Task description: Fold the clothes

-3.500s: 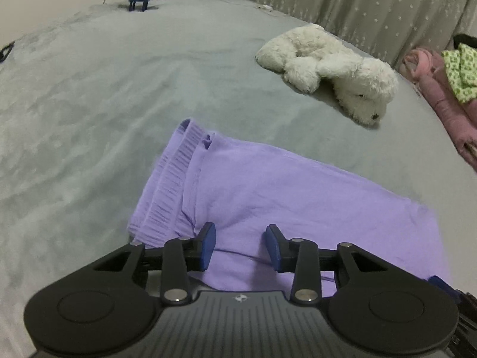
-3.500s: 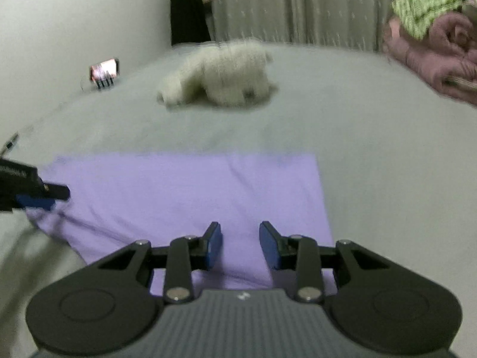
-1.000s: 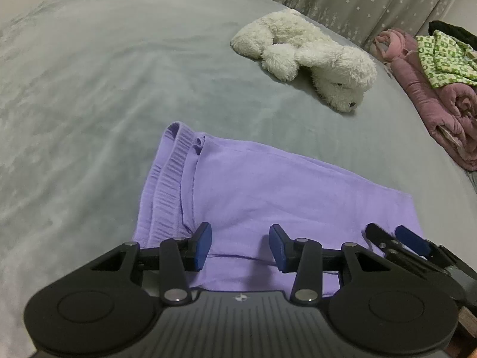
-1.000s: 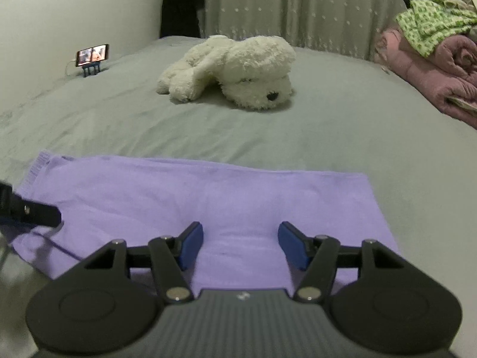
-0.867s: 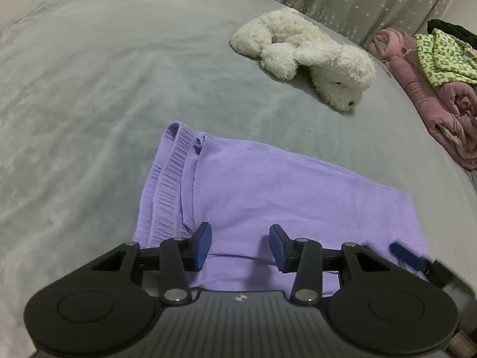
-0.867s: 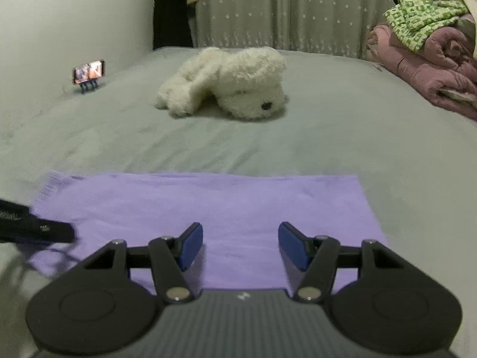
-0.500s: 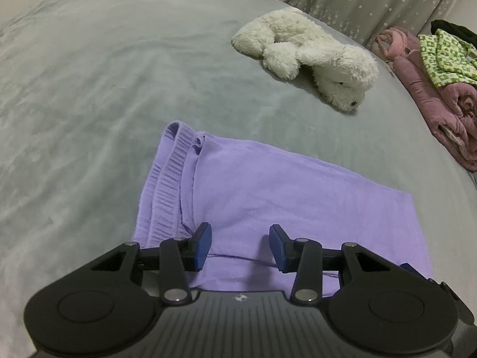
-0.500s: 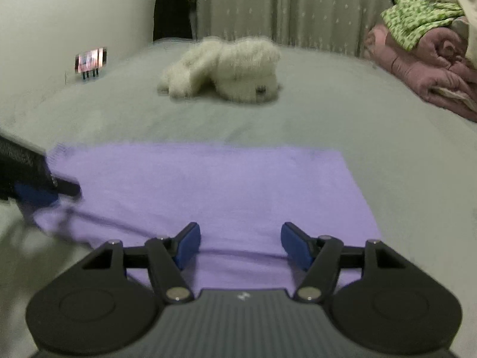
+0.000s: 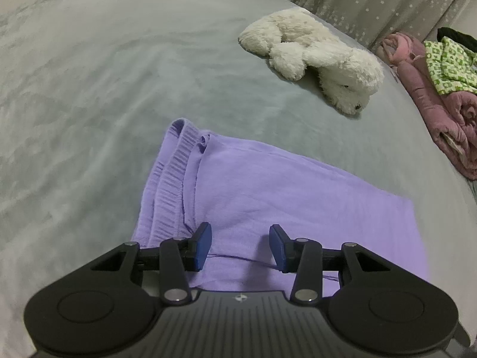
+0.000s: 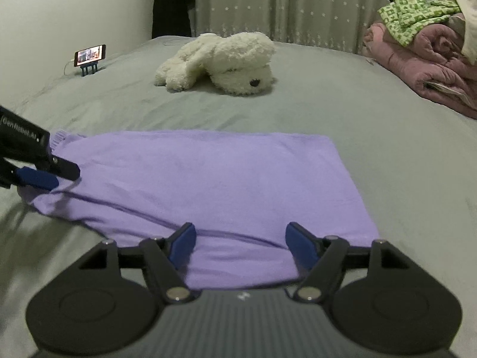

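At the far left edge of the bed (image 10: 372, 125), a phone (image 10: 90, 54) is sitting propped on a small blue stand, its screen lit. Nearer to me, I am holding the left gripper (image 9: 240, 247) over the ribbed-hem end of the purple garment (image 9: 283, 197); its blue-padded fingers are standing apart with nothing between them, and I can see them poking in from the left of the right wrist view, just above the cloth's corner. The purple garment is lying folded into a flat rectangle on the grey-green sheet, ribbed band at the left, a long crease running along its near side. Beyond it, well apart, a white plush dog (image 10: 220, 61) is lying on its side toward the middle of the bed. I am keeping the right gripper (image 10: 241, 246) spread wide over the near edge of the garment's right half, gripping nothing. Further right, a rolled pink blanket (image 10: 429, 65) is sitting at the bed's edge with a green-and-white patterned cloth (image 10: 414, 15) heaped on top.
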### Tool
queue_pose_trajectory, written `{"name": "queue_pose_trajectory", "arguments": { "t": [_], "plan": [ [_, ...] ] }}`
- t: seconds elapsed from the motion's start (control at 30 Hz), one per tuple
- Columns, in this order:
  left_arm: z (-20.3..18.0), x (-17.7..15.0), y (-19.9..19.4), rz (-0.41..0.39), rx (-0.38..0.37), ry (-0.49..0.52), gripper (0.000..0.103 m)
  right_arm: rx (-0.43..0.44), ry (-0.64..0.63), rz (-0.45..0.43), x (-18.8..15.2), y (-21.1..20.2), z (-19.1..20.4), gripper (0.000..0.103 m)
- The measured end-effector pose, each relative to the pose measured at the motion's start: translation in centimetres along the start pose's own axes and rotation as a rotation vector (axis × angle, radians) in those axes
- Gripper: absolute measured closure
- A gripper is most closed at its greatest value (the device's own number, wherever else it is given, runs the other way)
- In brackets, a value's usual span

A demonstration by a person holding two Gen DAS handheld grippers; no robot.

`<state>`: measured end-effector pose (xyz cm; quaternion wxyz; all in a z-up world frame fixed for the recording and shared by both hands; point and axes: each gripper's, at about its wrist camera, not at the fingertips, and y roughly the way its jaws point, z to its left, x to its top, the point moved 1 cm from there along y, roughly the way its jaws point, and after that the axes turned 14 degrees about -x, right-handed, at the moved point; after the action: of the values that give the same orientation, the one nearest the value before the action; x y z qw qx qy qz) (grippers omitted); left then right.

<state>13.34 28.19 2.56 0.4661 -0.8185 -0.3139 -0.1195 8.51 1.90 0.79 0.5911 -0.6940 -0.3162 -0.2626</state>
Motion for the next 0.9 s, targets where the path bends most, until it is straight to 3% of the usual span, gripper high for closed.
{"name": "queue_pose_trajectory", "arguments": {
  "t": [0.6, 0.9],
  "plan": [
    [-0.5, -0.1, 0.2, 0.012, 0.028, 0.015, 0.061, 0.010, 0.003, 0.036, -4.0, -3.0, -6.3, 0.014],
    [-1.1, -0.1, -0.9, 0.015, -0.001, 0.015, 0.060, -0.023, 0.167, 0.049, -4.1, -3.0, -10.1, 0.013]
  ]
}}
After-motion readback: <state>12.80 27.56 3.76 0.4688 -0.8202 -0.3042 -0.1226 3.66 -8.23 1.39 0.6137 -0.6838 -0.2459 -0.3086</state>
